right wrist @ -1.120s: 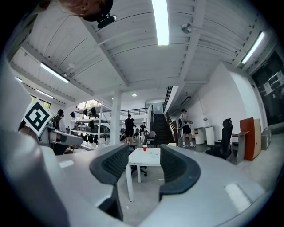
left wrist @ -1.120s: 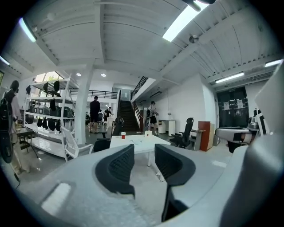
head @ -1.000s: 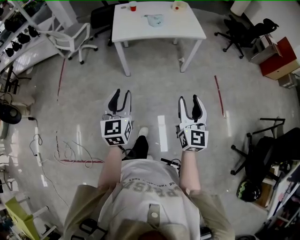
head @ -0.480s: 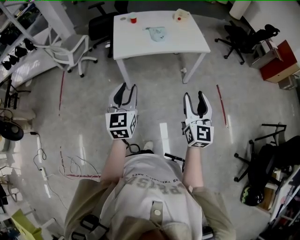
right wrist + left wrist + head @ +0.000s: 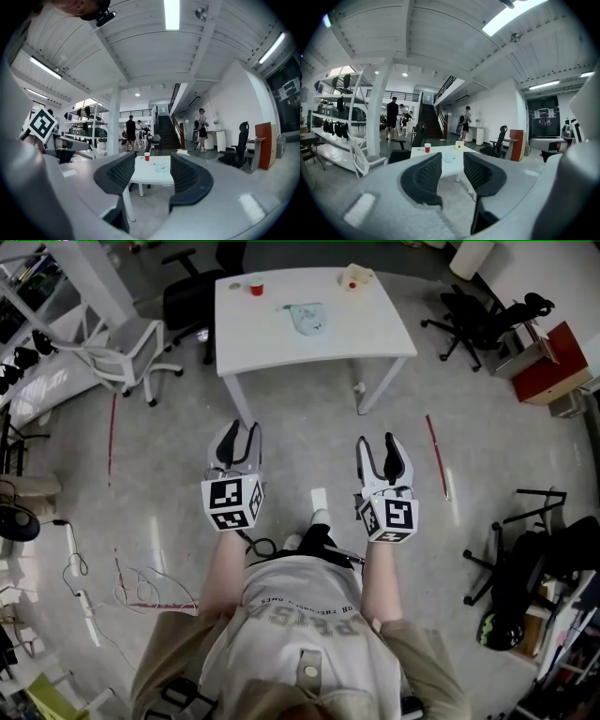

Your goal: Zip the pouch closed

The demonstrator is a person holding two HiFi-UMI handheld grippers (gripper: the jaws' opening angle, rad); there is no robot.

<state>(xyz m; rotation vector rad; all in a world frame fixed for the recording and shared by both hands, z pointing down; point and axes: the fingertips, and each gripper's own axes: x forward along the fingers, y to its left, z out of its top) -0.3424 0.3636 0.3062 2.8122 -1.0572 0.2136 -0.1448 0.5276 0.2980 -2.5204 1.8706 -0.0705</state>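
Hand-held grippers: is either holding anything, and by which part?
Nothing is held. The left hand-held gripper and the right hand-held gripper, whose jaws have just been opening, are empty; the pouch lies on the table.

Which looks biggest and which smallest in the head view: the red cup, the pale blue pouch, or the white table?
1. white table
2. pale blue pouch
3. red cup
Pouch and cup sit on the table, equally far off, so the order holds.
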